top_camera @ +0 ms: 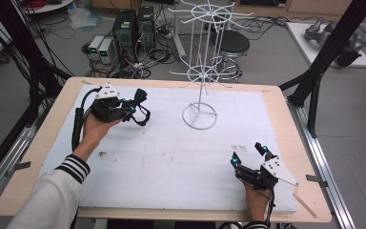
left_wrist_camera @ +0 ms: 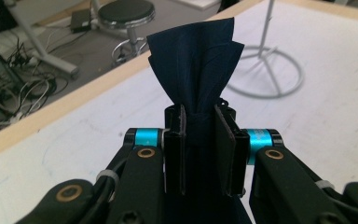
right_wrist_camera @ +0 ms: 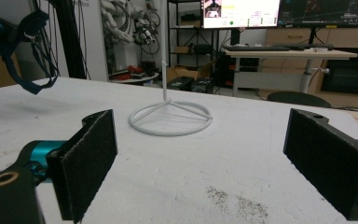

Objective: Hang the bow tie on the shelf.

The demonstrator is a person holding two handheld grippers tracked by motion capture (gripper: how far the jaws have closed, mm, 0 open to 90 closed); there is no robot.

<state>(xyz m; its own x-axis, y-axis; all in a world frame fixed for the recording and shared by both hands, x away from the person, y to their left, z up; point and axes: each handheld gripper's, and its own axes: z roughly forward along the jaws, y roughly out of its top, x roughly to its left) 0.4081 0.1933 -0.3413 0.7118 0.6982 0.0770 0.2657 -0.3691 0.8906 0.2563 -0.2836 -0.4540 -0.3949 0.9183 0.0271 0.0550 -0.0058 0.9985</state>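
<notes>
The dark blue cloth item (left_wrist_camera: 193, 60) was pinched between the jaws of the left gripper (top_camera: 132, 108), held above the left rear of the white table pad (top_camera: 171, 162). Its lower part was hidden behind the jaws, and what kind of item it was could not be made out; thin straps (top_camera: 143, 116) dangled beneath. The right gripper (top_camera: 249, 155) rested near the front right, jaws wide apart and empty. The white wire rack (top_camera: 199, 71) stood well apart, its top cut off.

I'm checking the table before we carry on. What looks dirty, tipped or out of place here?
A dark speckled smudge marks the white mat just ahead of the right gripper, which rests open. The white rack stands upright. The left gripper pinches a dark blue cloth, bunched, above the mat.
</notes>
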